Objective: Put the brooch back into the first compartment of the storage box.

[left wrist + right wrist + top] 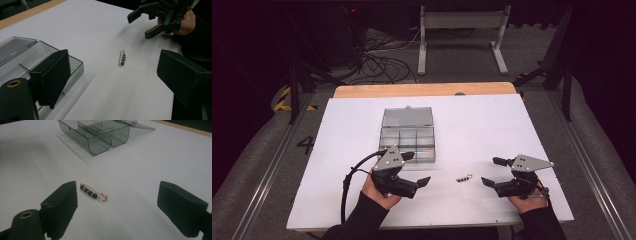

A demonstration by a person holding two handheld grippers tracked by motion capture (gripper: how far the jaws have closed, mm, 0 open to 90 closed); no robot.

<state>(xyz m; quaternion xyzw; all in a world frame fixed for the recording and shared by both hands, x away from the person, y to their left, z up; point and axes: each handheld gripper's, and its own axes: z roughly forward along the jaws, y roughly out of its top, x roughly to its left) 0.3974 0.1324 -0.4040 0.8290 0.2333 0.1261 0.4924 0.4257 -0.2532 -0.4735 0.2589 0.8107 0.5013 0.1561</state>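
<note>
Handling: beaded safety pin [93, 193] looks featherlight, thin, stiff wire, likely slippery; best pinched across its beaded middle.
Look: copper-coloured wire, a row of dark beads, clasp closed.
Place: flat on the white table [492, 125], between right gripper [497, 172] and left gripper [417, 169]; clear compartment box [408, 137] beyond.
Tongs: both spread wide, empty.

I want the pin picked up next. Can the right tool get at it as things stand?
Probably yes. The right tool is open and points at the beaded safety pin, which lies flat on bare white table between the jaws' lines. The open clear box sits farther off, out of the way.
</note>
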